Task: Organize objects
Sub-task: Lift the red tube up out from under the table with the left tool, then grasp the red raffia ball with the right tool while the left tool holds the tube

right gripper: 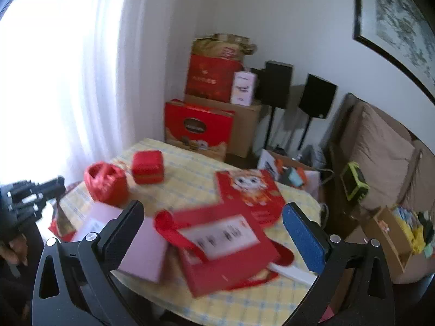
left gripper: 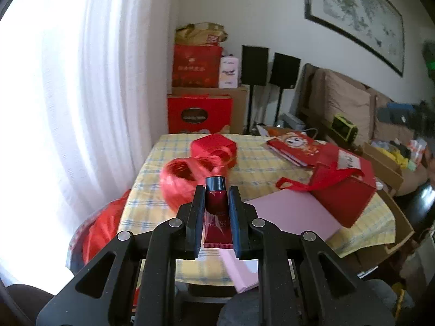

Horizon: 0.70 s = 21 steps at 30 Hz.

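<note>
Glossy plastic tube point(left gripper: 214, 203); checked cloth tablecloth point(left gripper: 261, 165); shiny plastic twine point(left gripper: 179, 184).

On the bench point(right gripper: 190, 179), the spool of ribbon point(right gripper: 106, 187) lies near the left edge, with the small box point(right gripper: 147, 167) just behind it toward the far edge. The flat box point(right gripper: 141, 247) sits at the near edge, the gift bag point(right gripper: 228, 252) to its right, and the printed envelope point(right gripper: 252, 193) behind the bag.

red twine roll point(left gripper: 180, 183) ahead, pink box point(left gripper: 293, 214) right
</note>
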Available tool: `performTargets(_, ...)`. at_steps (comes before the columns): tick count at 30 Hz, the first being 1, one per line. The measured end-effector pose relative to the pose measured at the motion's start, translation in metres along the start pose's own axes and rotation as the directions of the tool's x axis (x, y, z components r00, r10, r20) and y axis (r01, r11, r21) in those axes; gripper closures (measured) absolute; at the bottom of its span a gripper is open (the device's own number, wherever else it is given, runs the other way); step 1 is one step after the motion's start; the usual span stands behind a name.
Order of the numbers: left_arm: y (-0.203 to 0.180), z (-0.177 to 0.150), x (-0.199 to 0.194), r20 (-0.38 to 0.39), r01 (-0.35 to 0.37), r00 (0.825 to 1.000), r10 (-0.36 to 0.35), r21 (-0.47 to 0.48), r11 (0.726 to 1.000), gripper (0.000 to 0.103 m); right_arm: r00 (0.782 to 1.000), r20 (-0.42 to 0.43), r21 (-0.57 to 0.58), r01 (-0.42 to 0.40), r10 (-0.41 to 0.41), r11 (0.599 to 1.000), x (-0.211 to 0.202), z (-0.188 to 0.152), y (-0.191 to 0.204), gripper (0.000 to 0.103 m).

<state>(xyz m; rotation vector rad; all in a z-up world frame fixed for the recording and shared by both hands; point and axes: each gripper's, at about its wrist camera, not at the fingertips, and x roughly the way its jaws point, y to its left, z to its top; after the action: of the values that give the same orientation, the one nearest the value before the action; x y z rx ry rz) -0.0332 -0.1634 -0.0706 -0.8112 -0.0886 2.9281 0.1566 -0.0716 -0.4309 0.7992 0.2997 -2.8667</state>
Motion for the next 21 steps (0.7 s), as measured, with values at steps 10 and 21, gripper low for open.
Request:
performTargets(10,0.053,0.004,-0.010,0.025,-0.086,0.996,0.089,-0.090,0.992,0.087,0.889,-0.238,0.243,-0.337,0.392,0.910,0.137,0.084,0.040,0.001)
performTargets(21,0.090,-0.011,-0.005,0.020,-0.089,0.995,0.094,-0.160,0.983,0.087,0.776,-0.549,0.181,-0.254,0.312,0.950,0.251,0.077,0.126,0.000)
